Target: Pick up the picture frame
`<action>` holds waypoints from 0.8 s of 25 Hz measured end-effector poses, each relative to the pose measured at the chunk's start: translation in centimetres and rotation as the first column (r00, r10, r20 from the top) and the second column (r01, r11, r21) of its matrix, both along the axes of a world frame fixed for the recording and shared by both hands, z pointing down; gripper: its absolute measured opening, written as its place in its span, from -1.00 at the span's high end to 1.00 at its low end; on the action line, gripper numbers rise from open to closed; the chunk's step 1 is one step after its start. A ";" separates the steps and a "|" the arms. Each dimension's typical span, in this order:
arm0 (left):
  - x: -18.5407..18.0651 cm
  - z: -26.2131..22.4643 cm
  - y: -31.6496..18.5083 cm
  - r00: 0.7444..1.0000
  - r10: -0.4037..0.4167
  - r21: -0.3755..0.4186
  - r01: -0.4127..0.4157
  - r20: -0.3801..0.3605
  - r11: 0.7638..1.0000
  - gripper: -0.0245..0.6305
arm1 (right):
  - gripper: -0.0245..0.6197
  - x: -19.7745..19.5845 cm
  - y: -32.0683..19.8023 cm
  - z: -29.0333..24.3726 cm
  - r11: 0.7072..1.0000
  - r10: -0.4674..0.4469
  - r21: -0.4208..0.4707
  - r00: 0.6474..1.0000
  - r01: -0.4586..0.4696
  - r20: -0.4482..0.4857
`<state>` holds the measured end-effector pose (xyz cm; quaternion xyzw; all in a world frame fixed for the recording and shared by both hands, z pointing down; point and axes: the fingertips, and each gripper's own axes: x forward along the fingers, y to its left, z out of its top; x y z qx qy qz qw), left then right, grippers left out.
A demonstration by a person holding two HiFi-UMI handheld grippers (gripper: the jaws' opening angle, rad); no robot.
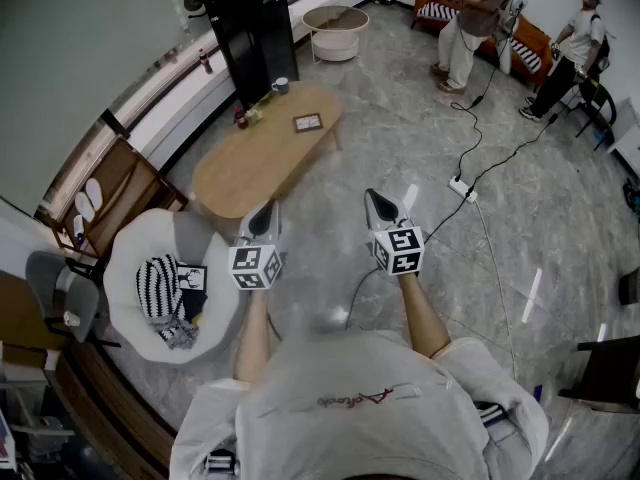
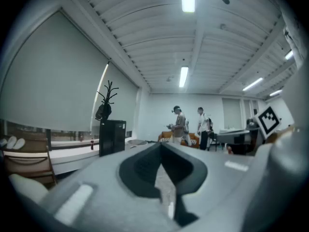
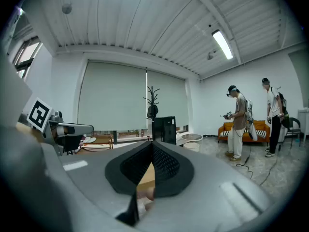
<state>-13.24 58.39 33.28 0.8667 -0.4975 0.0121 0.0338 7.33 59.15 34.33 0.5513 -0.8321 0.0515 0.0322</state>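
A small dark picture frame lies flat on the far end of the oval wooden coffee table. My left gripper and my right gripper are held side by side over the floor, short of the table's near end, both pointing level toward it. Each is shut with nothing between its jaws. From the left gripper view, its closed jaws fill the lower half; the frame is hidden. The right gripper view shows its closed jaws with a sliver of the wooden table behind.
A black cabinet stands past the table, with a mug and a small plant on the table's left side. A white armchair with cushions sits at my left. A cable and power strip cross the floor. Two people stand by an orange sofa.
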 end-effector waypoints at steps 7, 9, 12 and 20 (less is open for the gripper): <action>0.7 -0.2 -0.5 1.000 -0.007 0.004 0.007 -0.003 1.000 0.92 | 0.91 0.4 -0.1 0.4 1.000 -0.018 -0.009 1.000 0.018 -0.010; 1.1 -0.3 -0.6 1.000 -0.009 0.004 0.009 0.001 1.000 0.92 | 0.91 0.8 -0.1 0.4 1.000 -0.022 -0.010 1.000 0.022 -0.004; 1.7 -0.1 -0.7 1.000 -0.017 -0.001 0.017 0.004 1.000 0.92 | 0.91 1.6 -0.3 0.3 1.000 -0.029 -0.003 1.000 0.029 0.008; 4.2 0.2 -1.2 0.999 -0.043 -0.006 0.043 0.011 0.999 0.92 | 0.91 4.2 -1.1 1.0 0.998 -0.057 -0.011 0.998 0.057 0.003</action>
